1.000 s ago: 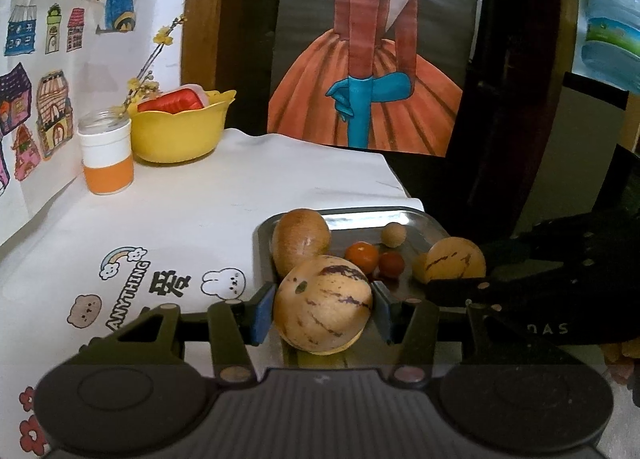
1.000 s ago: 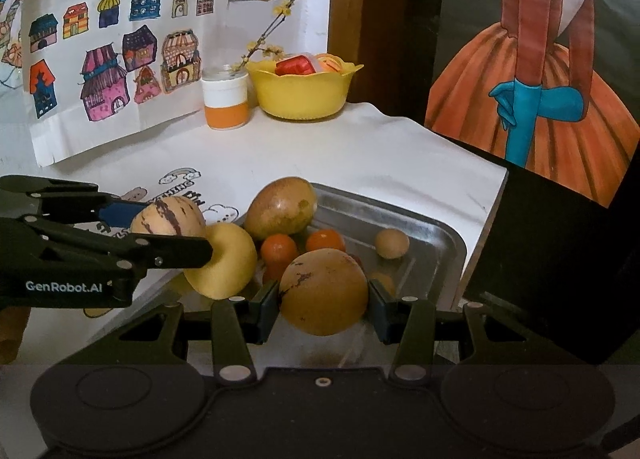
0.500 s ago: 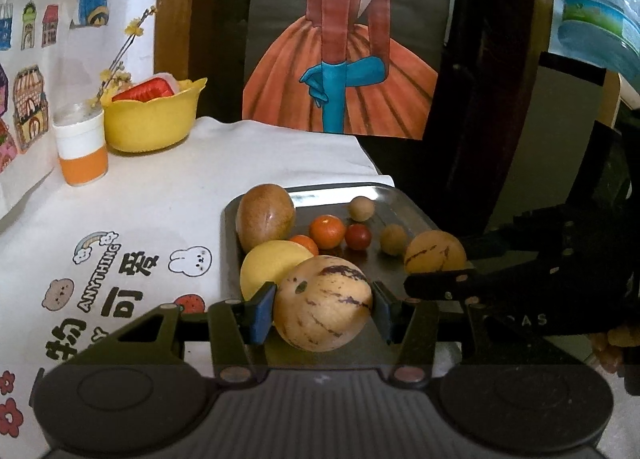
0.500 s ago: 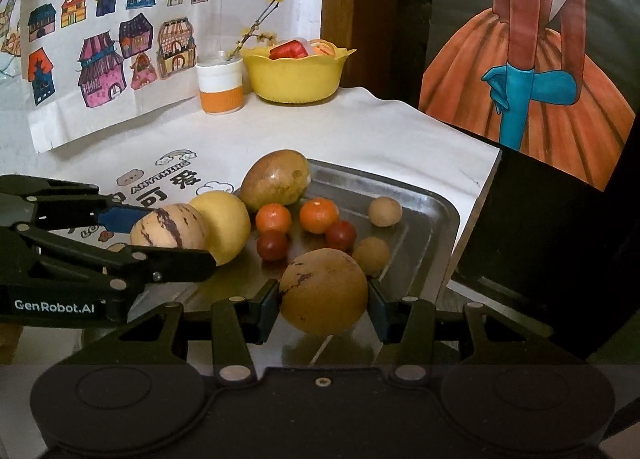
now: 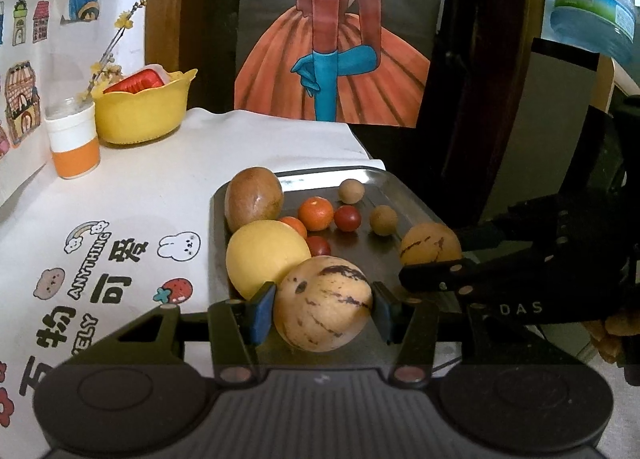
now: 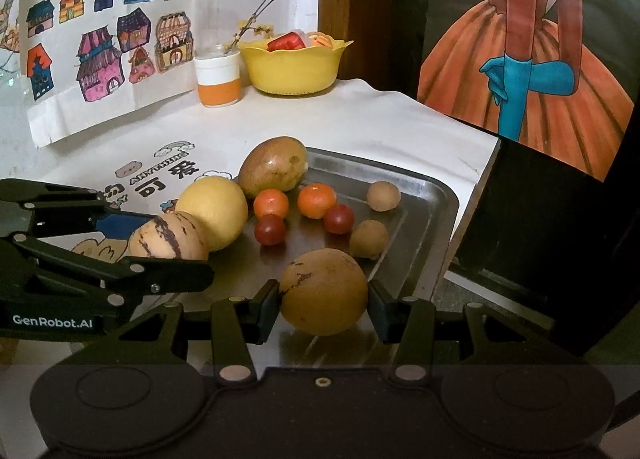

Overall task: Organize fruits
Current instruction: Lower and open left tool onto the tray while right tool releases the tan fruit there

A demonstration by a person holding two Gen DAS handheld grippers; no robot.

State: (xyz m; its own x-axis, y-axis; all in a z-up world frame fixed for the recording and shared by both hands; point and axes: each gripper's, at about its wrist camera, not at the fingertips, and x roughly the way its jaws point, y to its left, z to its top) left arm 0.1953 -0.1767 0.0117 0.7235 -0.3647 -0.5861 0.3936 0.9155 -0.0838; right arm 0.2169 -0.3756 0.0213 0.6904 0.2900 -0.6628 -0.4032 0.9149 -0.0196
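Each hand-held gripper clamps a fruit over the tray [image 6: 436, 195]: left [image 5: 322, 305] a striped melon [image 5: 322, 303], right [image 6: 323, 297] a brown fruit [image 6: 323, 291], its underside hidden.

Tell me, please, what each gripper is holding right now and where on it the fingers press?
The left gripper clamps a purple-streaked pale melon across its sides; the right gripper clamps a rounder tan fruit the same way.

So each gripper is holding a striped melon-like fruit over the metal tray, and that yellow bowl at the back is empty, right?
Not quite: the yellow bowl is not empty. The right wrist view shows red and orange items inside. The rest holds: the left gripper and right gripper each grip a streaked fruit above the metal tray.
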